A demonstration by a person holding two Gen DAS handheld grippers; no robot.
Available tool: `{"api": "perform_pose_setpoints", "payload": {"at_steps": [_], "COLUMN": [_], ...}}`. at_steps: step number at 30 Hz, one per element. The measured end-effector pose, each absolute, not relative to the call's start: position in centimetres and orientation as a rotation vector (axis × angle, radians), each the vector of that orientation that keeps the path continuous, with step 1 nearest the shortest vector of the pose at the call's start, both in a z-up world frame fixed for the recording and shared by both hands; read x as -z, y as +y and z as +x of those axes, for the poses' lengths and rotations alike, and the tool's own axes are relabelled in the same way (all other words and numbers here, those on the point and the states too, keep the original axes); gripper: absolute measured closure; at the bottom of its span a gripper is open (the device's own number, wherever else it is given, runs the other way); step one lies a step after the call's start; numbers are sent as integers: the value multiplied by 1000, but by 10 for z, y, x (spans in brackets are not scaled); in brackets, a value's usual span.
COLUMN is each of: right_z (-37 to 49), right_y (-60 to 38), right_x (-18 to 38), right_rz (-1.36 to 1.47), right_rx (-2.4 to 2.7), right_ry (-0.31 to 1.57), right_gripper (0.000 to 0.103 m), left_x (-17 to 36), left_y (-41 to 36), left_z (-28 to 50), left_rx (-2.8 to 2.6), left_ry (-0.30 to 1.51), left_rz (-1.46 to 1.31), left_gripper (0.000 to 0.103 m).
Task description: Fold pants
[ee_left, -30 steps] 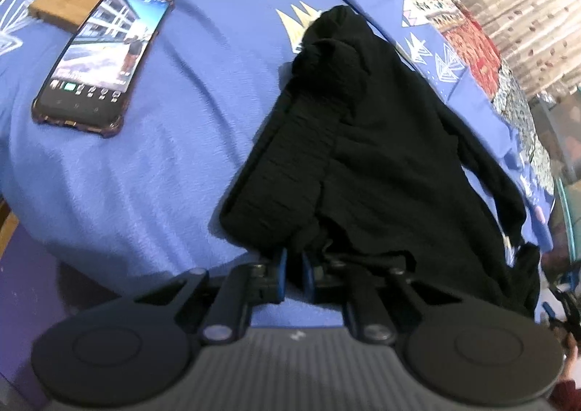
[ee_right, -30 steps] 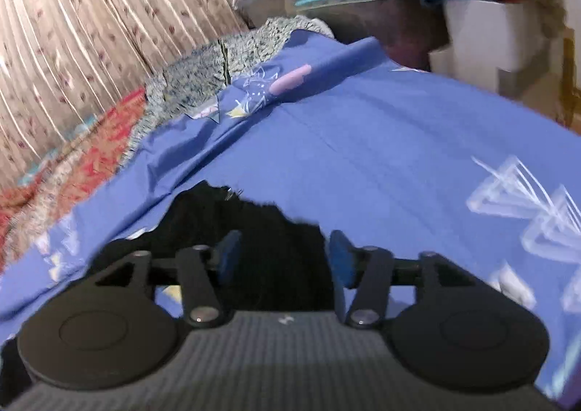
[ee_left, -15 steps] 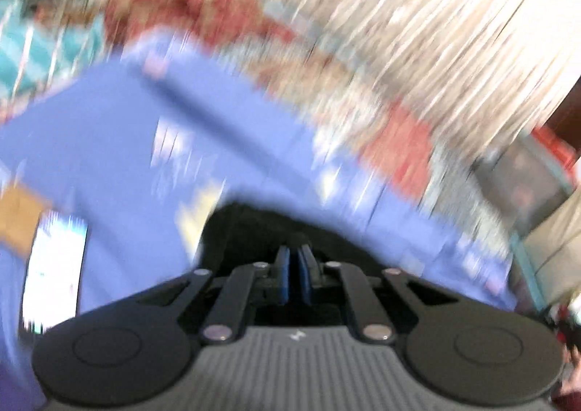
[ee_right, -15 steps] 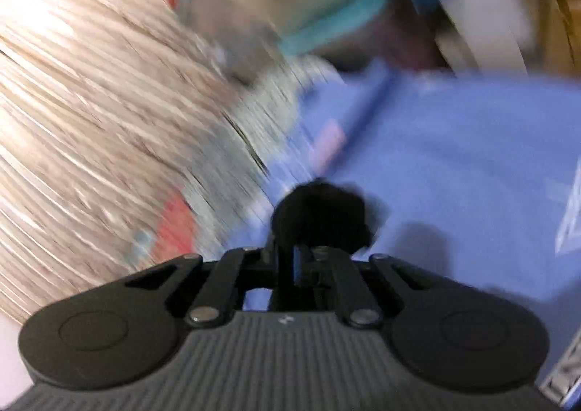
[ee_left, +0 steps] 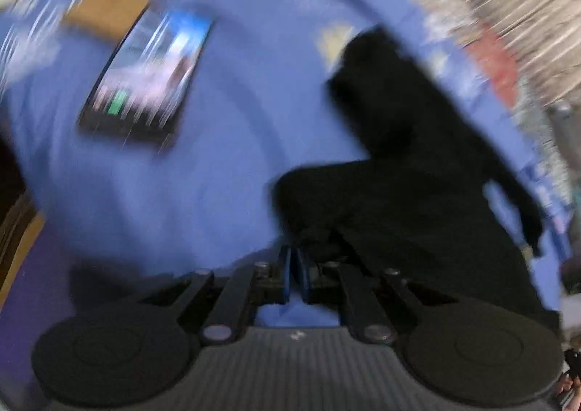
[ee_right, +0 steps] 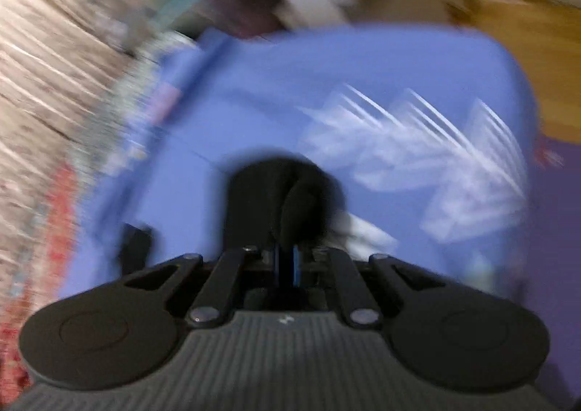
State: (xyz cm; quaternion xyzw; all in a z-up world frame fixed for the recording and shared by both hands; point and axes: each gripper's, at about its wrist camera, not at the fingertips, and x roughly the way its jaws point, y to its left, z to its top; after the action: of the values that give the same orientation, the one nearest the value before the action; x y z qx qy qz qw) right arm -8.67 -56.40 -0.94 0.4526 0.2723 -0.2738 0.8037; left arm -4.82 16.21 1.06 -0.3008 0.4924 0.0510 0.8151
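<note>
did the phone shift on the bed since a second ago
Cannot tell. The phone lies against the tan board on the blue sheet as before; the blur comes from the camera swinging.

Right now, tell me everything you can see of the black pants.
The black pants are a dark, soft-looking fabric lying crumpled on the blue bedsheet, one narrow part stretching away toward the far edge of the bed. Motion blur hides seams and texture. The left gripper has its jaws shut at the pants' near edge; whether cloth is pinched there I cannot tell. In the right wrist view, the right gripper pinches a bunched fold that rises ahead of the jaws.
</note>
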Motion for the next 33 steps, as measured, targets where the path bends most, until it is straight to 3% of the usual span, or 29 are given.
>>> {"api": "perform_pose_setpoints", "payload": {"at_steps": [5,11,17,19,24,29,33], "right_z": [-117,-120,-64,-33,30,50,72], "right_y": [-560,-543,-484,-439,-258,-61,49], "right_x": [12,-27,-51,-57,-76,-86,-61], "right_rz": [1070,858,733,659,345,18,-168], "right_rx": [631,710,377,219,-286,-705,-816], "right_ry": [491,418,488,573,751,801,858], "right_gripper": [58,58,58,58,58,59,55], "left_x": [-22,-46,-29,-22,-6,5,8], "left_y": [164,183,193,191,183,178,180], "left_z": [-62,-83,-68,-62,-52,-42,-35], "left_rx": [-103,-67,-69,-52,13,52,60], "left_ry": [1001,839,844,846,843,851,830], "left_rz": [-616,-615,-671,-702,-761,-785,-801], "left_gripper": [77,72,72,71,53,33,31]}}
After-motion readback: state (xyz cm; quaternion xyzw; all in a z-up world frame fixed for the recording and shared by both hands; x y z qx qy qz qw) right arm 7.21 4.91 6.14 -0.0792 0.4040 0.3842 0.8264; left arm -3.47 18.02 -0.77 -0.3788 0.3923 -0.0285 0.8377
